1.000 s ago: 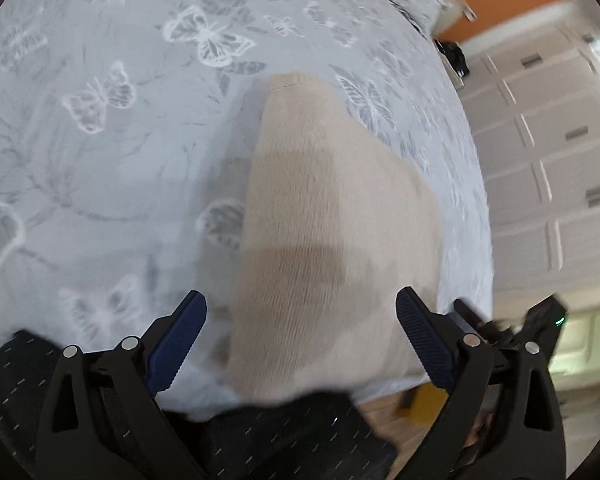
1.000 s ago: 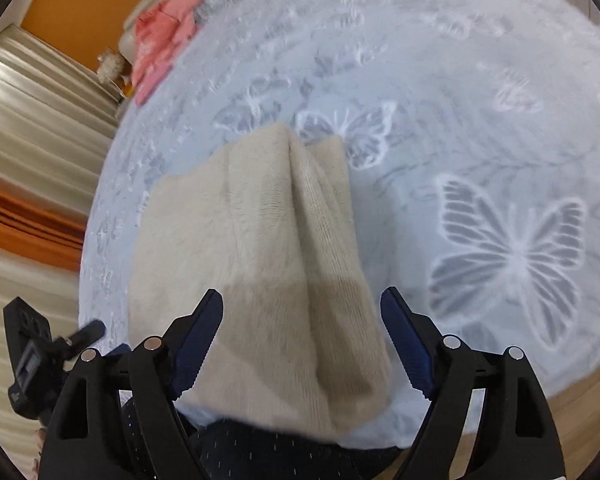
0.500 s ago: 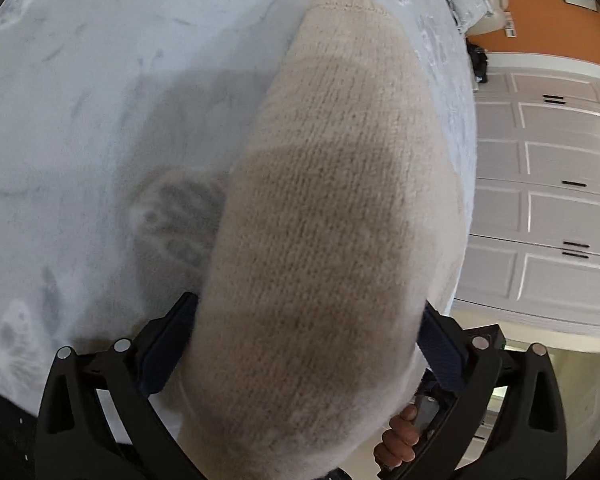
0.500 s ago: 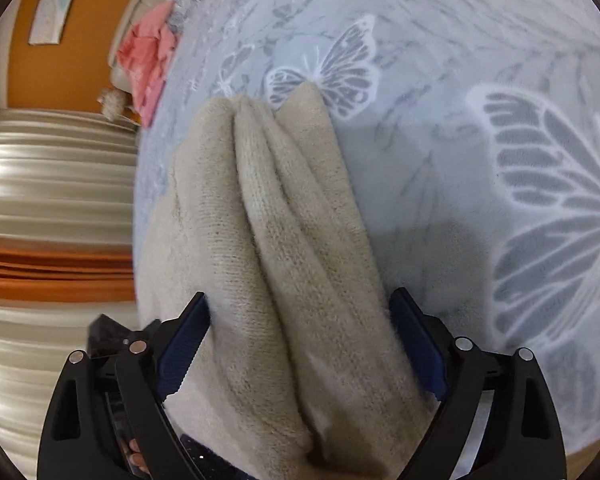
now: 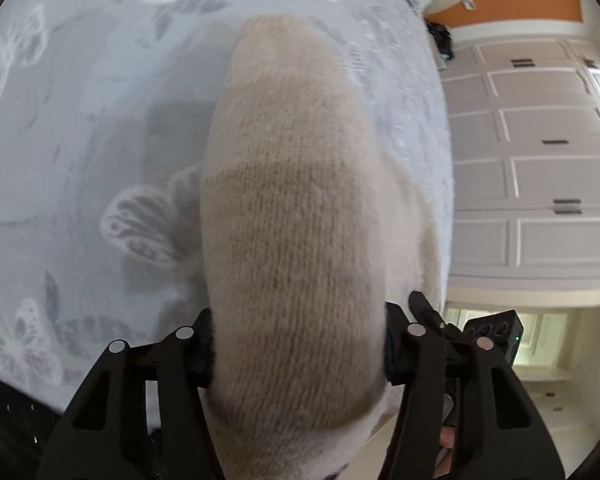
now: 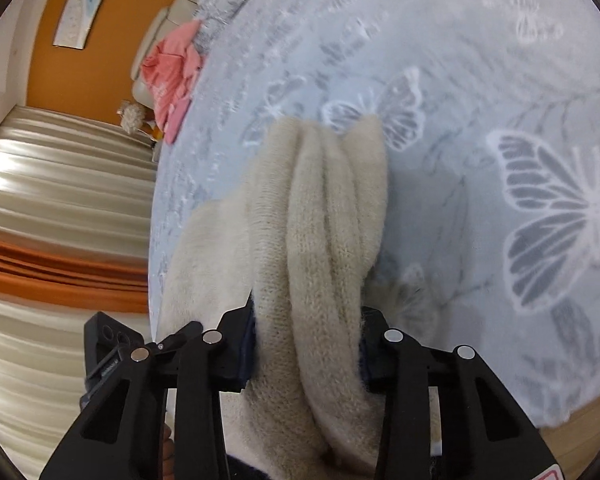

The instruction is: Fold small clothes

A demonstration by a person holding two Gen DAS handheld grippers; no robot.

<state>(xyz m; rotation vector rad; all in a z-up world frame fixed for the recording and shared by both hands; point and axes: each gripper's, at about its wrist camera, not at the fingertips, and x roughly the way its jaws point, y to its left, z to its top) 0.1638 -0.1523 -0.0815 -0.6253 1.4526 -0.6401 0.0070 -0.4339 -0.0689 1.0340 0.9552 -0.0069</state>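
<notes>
- Beige knitted garment [image 5: 292, 240] lies at the near edge of the bed, on the light grey bedspread [image 5: 80, 140] with the butterfly print, and its near part is lifted up into both tongs.
- Left tongs [image 5: 298, 344] are clenched on one near corner of the garment; in the left wrist view the knit bulges wide between the two fingers and hides their pads.
- Right tongs [image 6: 306, 344] are clenched on the other near corner; here the knit is gathered in three or four long ridges that run away from the camera to the far end of the garment.
- Step in hand, as I judge it: both near corners are gripped, and the fold itself is not yet made.
- Next move, I think, calls for lifting both corners together and carrying them to the far end, with the same height on both sides so the edges meet. The bunched ridges on the right should be pulled flat first, otherwise the fold will be uneven.
- A pink cloth [image 6: 172, 76] lies far away at the left, near the orange wall [image 6: 112, 32].
- Writing or brand: I can read none on the garment or on the tongs.
</notes>
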